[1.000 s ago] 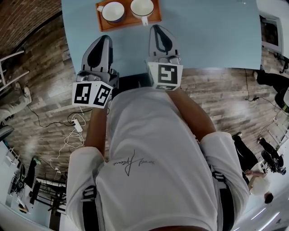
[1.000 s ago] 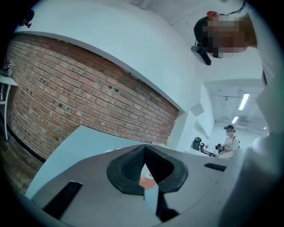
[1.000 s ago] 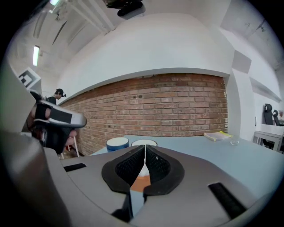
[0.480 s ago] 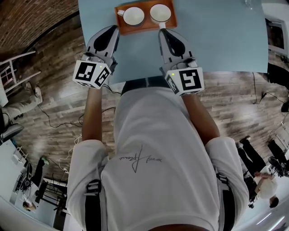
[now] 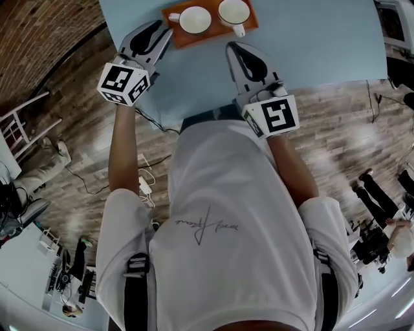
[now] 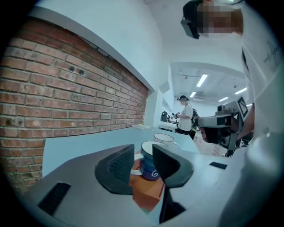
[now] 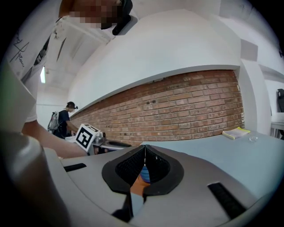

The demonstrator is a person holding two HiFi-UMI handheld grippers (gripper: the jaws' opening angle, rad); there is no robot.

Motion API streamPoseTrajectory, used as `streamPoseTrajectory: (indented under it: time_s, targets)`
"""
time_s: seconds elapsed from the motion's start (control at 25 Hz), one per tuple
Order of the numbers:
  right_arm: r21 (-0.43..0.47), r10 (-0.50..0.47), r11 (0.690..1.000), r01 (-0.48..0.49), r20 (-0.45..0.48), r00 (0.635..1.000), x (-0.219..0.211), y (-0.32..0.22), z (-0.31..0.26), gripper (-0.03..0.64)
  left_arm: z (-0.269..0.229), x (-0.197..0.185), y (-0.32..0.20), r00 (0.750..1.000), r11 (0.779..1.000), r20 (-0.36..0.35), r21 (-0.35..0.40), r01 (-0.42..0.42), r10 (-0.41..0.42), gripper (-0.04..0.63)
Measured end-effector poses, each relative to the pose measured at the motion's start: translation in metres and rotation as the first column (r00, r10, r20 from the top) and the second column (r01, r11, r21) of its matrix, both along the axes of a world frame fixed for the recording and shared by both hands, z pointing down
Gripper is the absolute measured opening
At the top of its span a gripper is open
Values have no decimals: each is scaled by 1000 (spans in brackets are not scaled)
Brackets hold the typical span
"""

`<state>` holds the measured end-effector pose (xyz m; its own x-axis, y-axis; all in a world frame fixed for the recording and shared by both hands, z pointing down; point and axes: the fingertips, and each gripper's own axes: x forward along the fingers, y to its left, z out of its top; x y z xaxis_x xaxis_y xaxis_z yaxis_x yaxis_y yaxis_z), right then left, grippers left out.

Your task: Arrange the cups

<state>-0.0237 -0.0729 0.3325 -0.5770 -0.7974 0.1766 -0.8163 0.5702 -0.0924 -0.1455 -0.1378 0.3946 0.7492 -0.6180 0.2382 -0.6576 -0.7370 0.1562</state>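
**Left jaws parting at the tray's corner, right jaws closed on nothing**

My left gripper (image 5: pixel 163 33) (image 6: pixel 143 155) sits at the left end of the orange tray (image 5: pixel 213 35) (image 6: pixel 148 190). Its jaws have just been opening and now stand partway apart, holding nothing. Looking along them, I see the tray's corner and the blue cup (image 5: pixel 195 19) (image 6: pixel 151 166) framed in the gap. The pads press on neither, and I cannot tell whether the corner lies inside the gap or just beyond it.

The blue cup stands upright on the tray's left half, white inside, with its handle toward the tray's left end. The second cup (image 5: pixel 233 11) (image 6: pixel 163 138) stands upright beside it on the right half, its handle pointing at the tray's near edge.

My right gripper (image 5: pixel 231 46) (image 7: pixel 144 153) hovers just off that near edge, in line with the second cup. Its jaws are pressed together with nothing between them. The tray lies on the pale blue table (image 5: pixel 310 45).
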Motion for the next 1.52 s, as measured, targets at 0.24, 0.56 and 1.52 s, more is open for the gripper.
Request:
streamPoseTrajectory:
  time_s: [0.24, 0.56, 1.52]
  targets:
    - [-19, 12, 1000, -12, 2, 1000, -10, 9, 7, 21, 12, -9, -10, 994, 995, 24, -3, -104, 104, 156]
    - [-51, 10, 999, -10, 3, 1000, -20, 22, 15, 21, 23, -7, -15, 963, 965, 67, -13, -261, 261, 193]
    - [-202, 2, 979, 2, 17, 1000, -5, 30, 53, 21, 46, 29, -25, 731, 752, 210, -32, -658, 649, 204]
